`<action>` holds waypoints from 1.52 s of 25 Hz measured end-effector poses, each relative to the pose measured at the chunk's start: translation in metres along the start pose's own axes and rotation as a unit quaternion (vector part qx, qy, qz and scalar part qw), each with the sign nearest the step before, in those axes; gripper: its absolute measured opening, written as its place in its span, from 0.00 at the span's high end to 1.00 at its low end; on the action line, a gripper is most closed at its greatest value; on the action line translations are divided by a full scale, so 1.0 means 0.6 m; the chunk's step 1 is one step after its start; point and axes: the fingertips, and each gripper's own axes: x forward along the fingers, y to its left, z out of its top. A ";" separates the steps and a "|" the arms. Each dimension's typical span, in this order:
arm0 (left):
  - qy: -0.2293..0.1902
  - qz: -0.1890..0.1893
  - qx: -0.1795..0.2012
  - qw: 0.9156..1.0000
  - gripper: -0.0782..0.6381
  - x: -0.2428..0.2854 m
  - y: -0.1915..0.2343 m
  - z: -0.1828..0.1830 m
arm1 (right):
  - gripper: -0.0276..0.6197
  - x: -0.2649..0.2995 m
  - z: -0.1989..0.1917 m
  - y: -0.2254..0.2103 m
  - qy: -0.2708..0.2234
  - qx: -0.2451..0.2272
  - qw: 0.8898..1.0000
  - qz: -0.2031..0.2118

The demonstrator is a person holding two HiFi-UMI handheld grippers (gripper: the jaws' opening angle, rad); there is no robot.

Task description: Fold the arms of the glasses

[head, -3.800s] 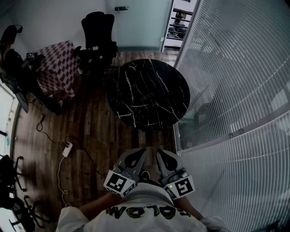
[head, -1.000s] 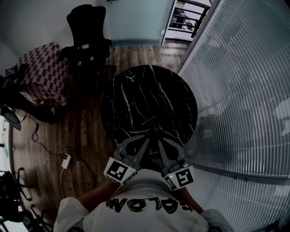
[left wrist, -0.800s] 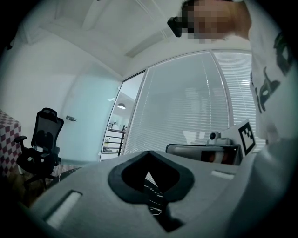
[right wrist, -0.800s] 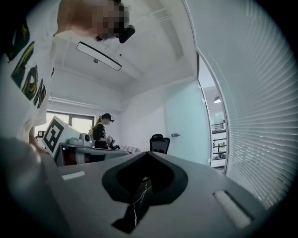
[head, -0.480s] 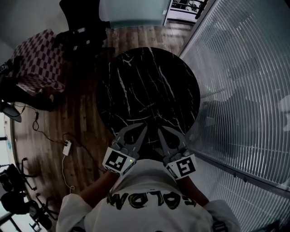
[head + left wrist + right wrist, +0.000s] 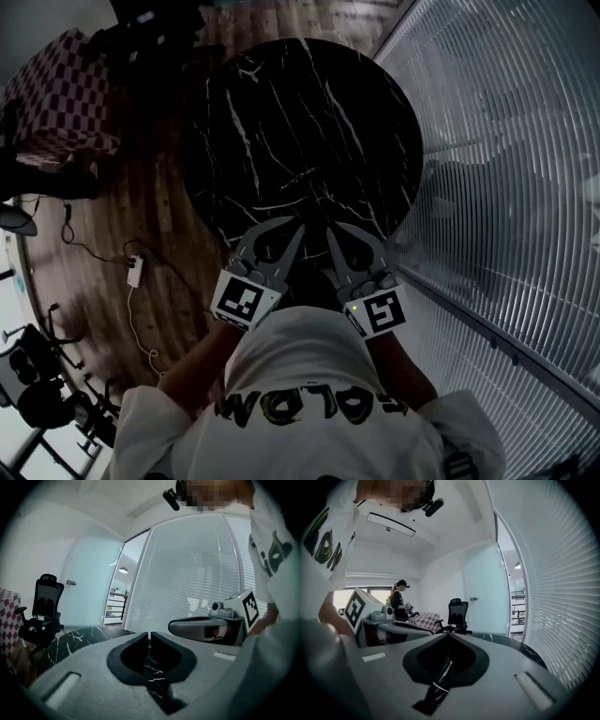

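Note:
A round black marble table (image 6: pixel 253 112) fills the upper middle of the head view. On it lies a thin, faint shape (image 6: pixel 303 174), too dim to make out as glasses. My left gripper (image 6: pixel 298 225) and right gripper (image 6: pixel 328 231) are side by side over the table's near edge, both shut and empty, tips pointing toward the table's middle. In the left gripper view the left gripper (image 6: pixel 149 633) has its jaws together over the marble, with the right gripper (image 6: pixel 206 627) beside it. In the right gripper view the right gripper (image 6: pixel 446 634) is likewise closed, the left gripper (image 6: pixel 393 626) at its left.
A glass wall with blinds (image 6: pixel 506 141) curves along the right of the table. A black office chair (image 6: pixel 44 606) and a checked-cloth table (image 6: pixel 56 89) stand beyond the table at the left. A power strip (image 6: pixel 135 272) and cables lie on the wood floor. A person (image 6: pixel 399 603) stands far back.
Both grippers have come down and forward together, from short of the table to over its near edge. The table now sits higher in the head view. Both stay shut.

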 end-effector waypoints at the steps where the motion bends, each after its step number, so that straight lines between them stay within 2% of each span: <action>1: 0.004 0.002 0.002 1.000 0.86 0.007 0.005 -0.010 | 0.95 0.005 -0.011 -0.005 0.005 0.000 1.000 0.000; 9: 0.067 0.018 0.016 0.997 0.82 0.045 0.053 -0.109 | 0.95 0.045 -0.090 -0.042 0.044 -0.005 0.999 -0.006; 16: 0.122 0.040 0.043 0.991 0.81 0.092 0.116 -0.216 | 0.95 0.084 -0.185 -0.112 0.083 -0.017 0.996 -0.038; 21: 0.160 0.047 0.039 0.985 0.80 0.122 0.157 -0.298 | 0.95 0.106 -0.270 -0.144 0.127 -0.013 0.991 -0.044; 27: 0.194 0.048 0.042 0.979 0.80 0.161 0.196 -0.374 | 0.95 0.114 -0.377 -0.211 0.185 -0.009 0.979 -0.087; 33: 0.215 0.041 0.046 0.975 0.79 0.182 0.211 -0.421 | 0.95 0.123 -0.468 -0.235 0.235 -0.004 0.968 -0.089; 38: 0.213 0.040 0.047 0.975 0.80 0.191 0.213 -0.436 | 0.95 0.134 -0.516 -0.237 0.254 -0.002 0.964 -0.084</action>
